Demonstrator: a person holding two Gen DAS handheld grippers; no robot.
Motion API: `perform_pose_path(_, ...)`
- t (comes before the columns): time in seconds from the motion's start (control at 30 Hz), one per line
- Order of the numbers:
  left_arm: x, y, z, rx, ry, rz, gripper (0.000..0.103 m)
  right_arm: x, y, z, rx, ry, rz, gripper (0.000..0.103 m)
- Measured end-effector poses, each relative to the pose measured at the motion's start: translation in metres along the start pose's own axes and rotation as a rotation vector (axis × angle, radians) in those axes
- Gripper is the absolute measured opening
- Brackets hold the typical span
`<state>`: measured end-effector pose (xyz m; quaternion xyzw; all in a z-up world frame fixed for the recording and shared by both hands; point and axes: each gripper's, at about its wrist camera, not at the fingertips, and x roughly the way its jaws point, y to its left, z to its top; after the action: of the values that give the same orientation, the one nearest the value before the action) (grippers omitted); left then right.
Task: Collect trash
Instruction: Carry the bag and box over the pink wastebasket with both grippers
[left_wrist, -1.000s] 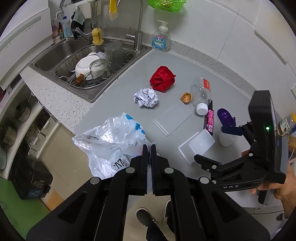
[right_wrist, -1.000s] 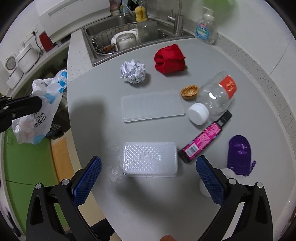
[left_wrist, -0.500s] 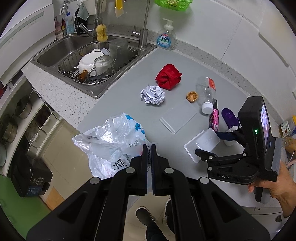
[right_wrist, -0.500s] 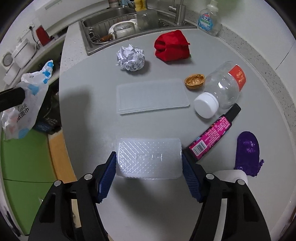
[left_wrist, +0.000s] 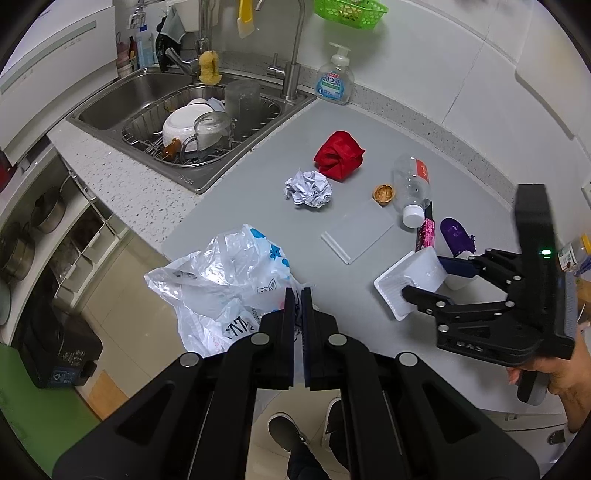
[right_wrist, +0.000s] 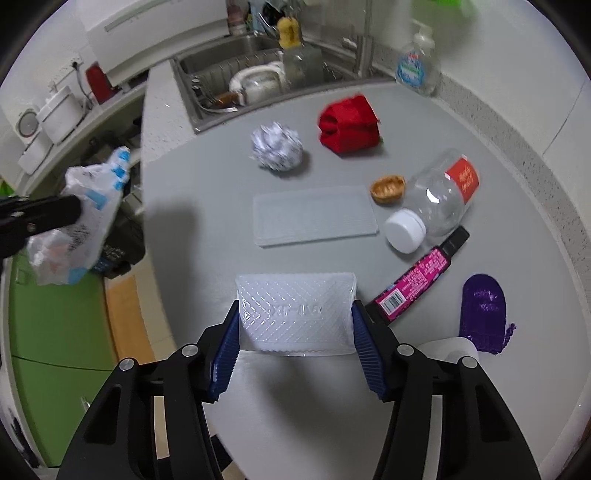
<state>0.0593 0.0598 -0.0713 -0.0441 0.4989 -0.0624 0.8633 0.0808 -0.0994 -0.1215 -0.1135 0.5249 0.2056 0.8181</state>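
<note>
Right hand-held gripper (right_wrist: 295, 332), angled steeply down, clamps plastic tray (right_wrist: 295, 310).

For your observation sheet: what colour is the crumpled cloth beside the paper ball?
Red; the crumpled cloth shows most sharply in the left wrist view.

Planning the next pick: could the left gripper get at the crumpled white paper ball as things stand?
Probably not yet. The left gripper is shut on the white plastic bag, so its jaws aren't free, though the crumpled white paper ball lies uncovered on the grey counter.
</note>
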Motion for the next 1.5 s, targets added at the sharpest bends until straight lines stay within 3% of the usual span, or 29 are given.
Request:
perform_pose_path(0.2, -0.010, 0.016, -0.021, -0.039, -0.001, 0.013, 0.003, -0.029, 0.032, -0.006, -0.055, -0.062, 0.049, 0.056)
perform_pose_path(0.43, -0.008, 0.050, -0.057, -0.099, 0.032, 0.047, 0.003, -0.035, 0.079, -0.015, -0.140, -0.083, 0.112, 0.056)
perform_pose_path(0.8, 0.040, 0.107, -0.122, -0.166, 0.123, 0.053, 0.003, 0.022, 0.147, -0.035, -0.226, -0.002, 0.190, 0.056)
perform_pose_path(1.13, 0.146, 0.153, -0.181, -0.185, 0.212, -0.004, 0.003, 0.123, 0.179, -0.066, -0.252, 0.083, 0.187, 0.056)
perform_pose_path(1.5, 0.313, 0.184, -0.248, -0.201, 0.298, -0.066, 0.003, 0.248, 0.182, -0.117, -0.257, 0.149, 0.153, 0.056)
